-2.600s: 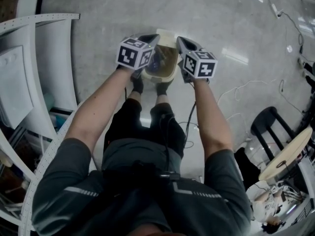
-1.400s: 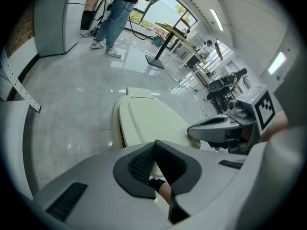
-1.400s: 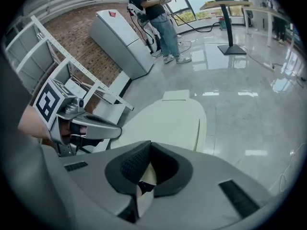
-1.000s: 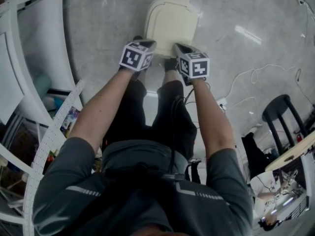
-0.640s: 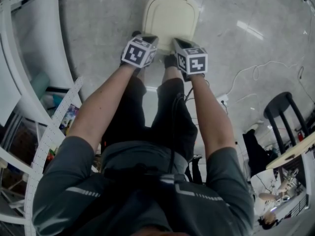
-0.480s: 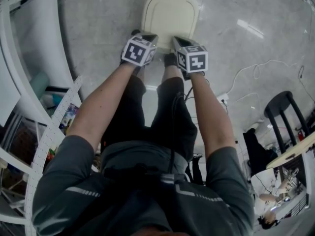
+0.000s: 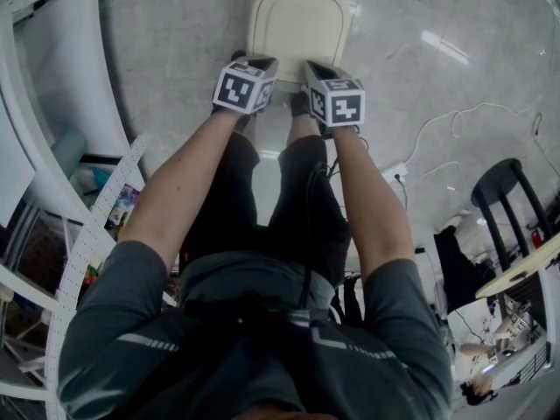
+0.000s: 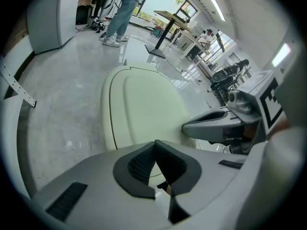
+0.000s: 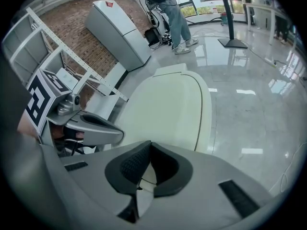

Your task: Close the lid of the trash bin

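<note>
The cream rounded plastic trash bin lid (image 7: 299, 20) is lying flat, shut. The left gripper (image 7: 262, 63) and right gripper (image 7: 311, 65) are hovering side by side at the lid's near edge, each with its jaws pressed together on nothing. Closing is looking finished; next calls for lifting both grippers clear.

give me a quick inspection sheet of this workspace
surface: grey glossy floor, bare round the bin
job's things: lid down flat on the bin
clutter: nothing seen
grippers: left gripper shut and empty, over the lid's near edge; right gripper shut and empty, beside it
cables: white cable loose on the floor to the right, clear of the bin
surroundings: white rack on the left, black chair on the right, a person standing beyond the bin
</note>
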The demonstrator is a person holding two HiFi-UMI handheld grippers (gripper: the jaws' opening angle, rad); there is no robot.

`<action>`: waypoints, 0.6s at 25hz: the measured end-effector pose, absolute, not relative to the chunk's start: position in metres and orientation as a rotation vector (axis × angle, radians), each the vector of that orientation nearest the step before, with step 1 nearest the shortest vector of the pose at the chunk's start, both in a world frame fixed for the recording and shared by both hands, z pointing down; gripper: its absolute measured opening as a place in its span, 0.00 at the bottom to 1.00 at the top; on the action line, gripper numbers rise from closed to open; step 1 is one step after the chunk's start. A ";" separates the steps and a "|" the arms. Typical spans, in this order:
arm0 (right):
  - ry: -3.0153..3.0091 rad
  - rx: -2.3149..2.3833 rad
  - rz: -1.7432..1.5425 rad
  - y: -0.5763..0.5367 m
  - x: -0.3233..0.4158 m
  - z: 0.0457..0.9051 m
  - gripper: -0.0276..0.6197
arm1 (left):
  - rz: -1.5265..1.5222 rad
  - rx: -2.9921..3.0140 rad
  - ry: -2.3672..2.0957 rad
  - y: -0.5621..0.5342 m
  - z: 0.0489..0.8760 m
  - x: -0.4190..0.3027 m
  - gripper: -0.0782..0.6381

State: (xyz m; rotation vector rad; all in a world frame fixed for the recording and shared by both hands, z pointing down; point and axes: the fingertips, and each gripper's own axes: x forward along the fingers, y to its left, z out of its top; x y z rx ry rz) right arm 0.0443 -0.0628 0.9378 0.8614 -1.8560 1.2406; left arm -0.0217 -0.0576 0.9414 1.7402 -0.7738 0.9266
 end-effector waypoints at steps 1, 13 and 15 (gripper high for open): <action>-1.857 0.858 1.236 -0.063 0.044 0.938 0.05 | 0.932 1.729 -0.776 -0.057 0.942 -0.024 0.11; -1.917 0.938 1.201 -0.082 0.058 0.903 0.05 | 0.841 1.689 -0.837 -0.062 0.904 -0.024 0.11; -1.965 0.949 1.213 -0.090 0.055 0.884 0.05 | 0.809 1.714 -0.856 -0.069 0.887 -0.026 0.11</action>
